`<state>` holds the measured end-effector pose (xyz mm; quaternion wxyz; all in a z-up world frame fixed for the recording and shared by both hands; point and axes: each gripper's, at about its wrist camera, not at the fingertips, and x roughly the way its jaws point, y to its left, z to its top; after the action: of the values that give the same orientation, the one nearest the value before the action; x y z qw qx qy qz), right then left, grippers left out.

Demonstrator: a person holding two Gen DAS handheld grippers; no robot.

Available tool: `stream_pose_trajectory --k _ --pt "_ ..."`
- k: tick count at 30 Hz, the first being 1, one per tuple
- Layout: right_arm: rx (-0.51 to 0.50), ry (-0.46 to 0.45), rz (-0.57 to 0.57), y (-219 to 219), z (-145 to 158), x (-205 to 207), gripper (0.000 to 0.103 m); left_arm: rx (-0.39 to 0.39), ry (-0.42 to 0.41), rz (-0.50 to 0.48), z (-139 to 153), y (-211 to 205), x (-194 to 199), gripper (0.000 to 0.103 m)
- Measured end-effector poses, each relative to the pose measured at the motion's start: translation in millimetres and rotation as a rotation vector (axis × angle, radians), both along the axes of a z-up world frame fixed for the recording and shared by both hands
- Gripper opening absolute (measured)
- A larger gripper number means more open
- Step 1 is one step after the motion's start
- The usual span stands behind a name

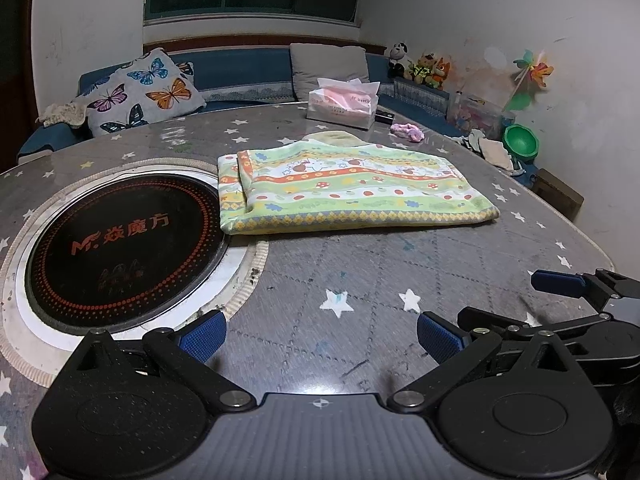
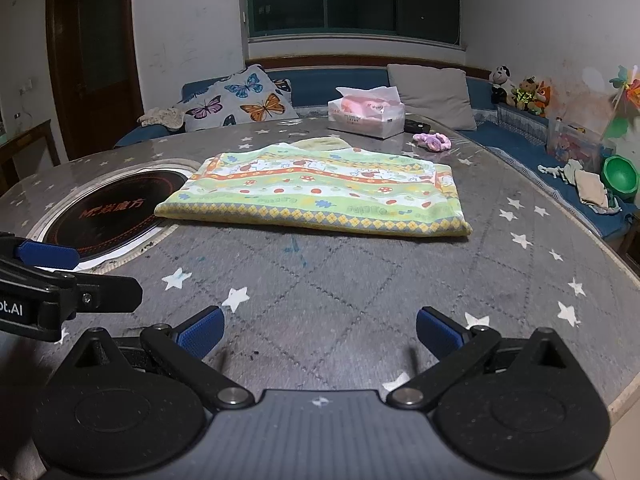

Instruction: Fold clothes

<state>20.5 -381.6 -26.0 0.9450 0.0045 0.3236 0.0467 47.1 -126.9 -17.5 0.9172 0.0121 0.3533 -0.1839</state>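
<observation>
You are holding both the left tool [image 1: 322,334] and right tool [image 2: 320,332] released above the surface [image 2: 340,280], near the folded garment [image 2: 316,190]

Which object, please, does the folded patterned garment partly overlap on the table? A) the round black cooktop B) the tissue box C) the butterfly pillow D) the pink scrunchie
A: the folded garment has its left edge lying over the rim of the cooktop.

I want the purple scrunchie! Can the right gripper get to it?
Probably yes. The right gripper is open and empty, the scrunchie lies bare beyond the folded garment, so it must reach over.
</observation>
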Motion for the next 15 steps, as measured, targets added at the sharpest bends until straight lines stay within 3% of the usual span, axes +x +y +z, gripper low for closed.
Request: stream_pose_trajectory --k 15 --pt "-0.004 0.001 -0.002 2.1 -1.3 -4.4 0.103 -0.009 -0.002 -0.001 -2.4 1.9 -4.9 0.103"
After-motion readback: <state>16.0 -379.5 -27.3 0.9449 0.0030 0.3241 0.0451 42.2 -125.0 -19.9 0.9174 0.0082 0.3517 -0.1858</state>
